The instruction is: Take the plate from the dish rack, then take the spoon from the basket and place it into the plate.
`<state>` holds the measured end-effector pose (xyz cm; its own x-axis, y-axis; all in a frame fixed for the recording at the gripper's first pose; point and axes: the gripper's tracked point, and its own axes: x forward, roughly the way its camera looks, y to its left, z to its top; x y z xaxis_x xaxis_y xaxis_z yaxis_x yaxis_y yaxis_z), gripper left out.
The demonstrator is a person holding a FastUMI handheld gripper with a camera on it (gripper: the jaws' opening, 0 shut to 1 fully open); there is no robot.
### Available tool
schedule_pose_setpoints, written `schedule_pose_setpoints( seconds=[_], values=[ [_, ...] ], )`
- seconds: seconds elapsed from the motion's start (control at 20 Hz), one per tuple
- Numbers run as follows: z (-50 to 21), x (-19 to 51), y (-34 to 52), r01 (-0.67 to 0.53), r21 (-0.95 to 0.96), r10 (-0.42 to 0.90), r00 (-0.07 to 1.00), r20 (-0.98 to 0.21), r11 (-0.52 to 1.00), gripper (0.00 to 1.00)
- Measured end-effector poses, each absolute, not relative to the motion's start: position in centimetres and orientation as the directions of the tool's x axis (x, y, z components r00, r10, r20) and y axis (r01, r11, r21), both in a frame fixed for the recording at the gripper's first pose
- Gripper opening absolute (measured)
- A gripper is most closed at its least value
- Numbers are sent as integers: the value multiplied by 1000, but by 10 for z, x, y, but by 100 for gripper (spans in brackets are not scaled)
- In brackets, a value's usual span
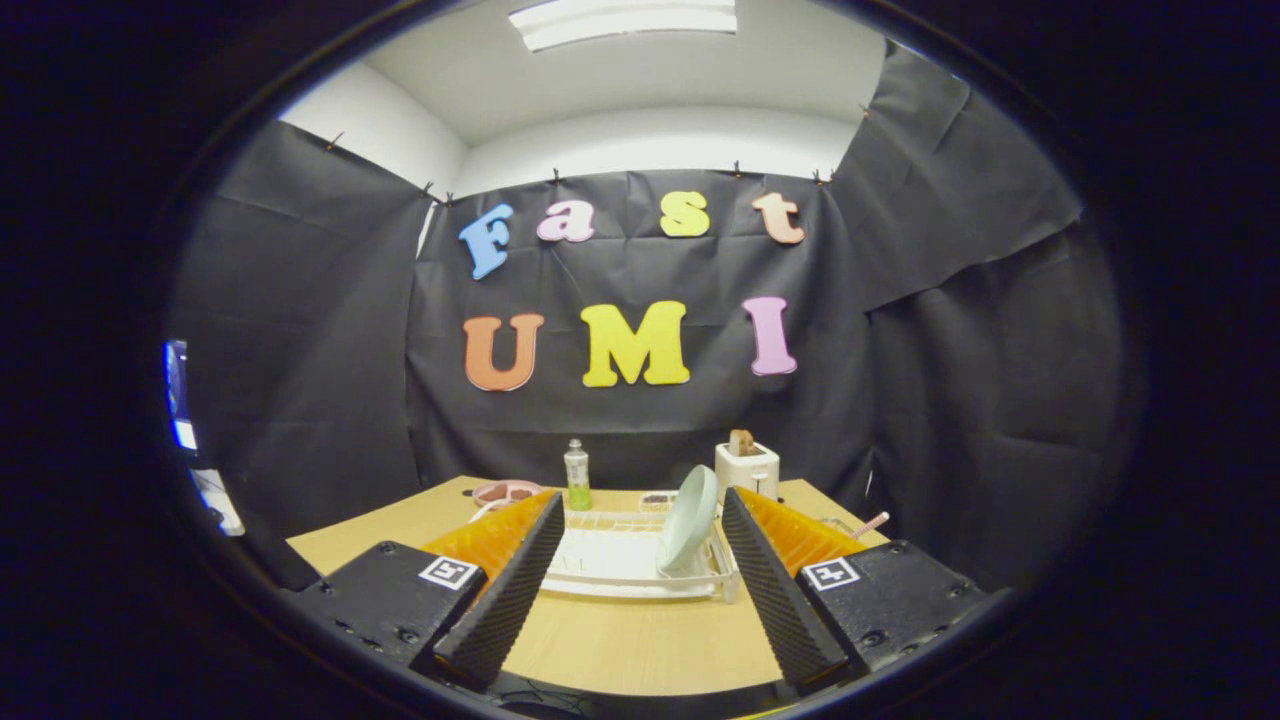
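A pale green plate (690, 520) stands on edge in the right part of a white dish rack (610, 560) on the wooden table (630, 640). My gripper (640, 520) is open, its fingers spread wide to either side of the rack and still short of it. Nothing is between them. A pink spoon handle (870, 523) sticks up behind the right finger; the basket that holds it is hidden by that finger.
Behind the rack stand a bottle of green liquid (577, 475) and a white toaster (747, 467) with bread in it. A pink bowl (505, 491) lies at the back left. Black cloth walls close the booth on three sides.
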<state>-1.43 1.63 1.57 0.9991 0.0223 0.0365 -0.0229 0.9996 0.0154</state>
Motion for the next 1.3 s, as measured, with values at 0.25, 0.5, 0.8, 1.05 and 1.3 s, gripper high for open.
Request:
schedule_pose_setpoints(
  seconds=[0.25,0.5,0.8,1.05,1.3],
  values=[
    [34,5,7,12,12,-12,999,42,1000,100],
    [56,46,2,55,-28,-55,998,-16,998,100],
    [69,118,5,26,3,-26,997,-70,1000,100],
    [63,181,-17,50,112,-27,979,-202,992,100],
    [37,237,-41,110,100,-63,920,-386,989,100]
  ],
)
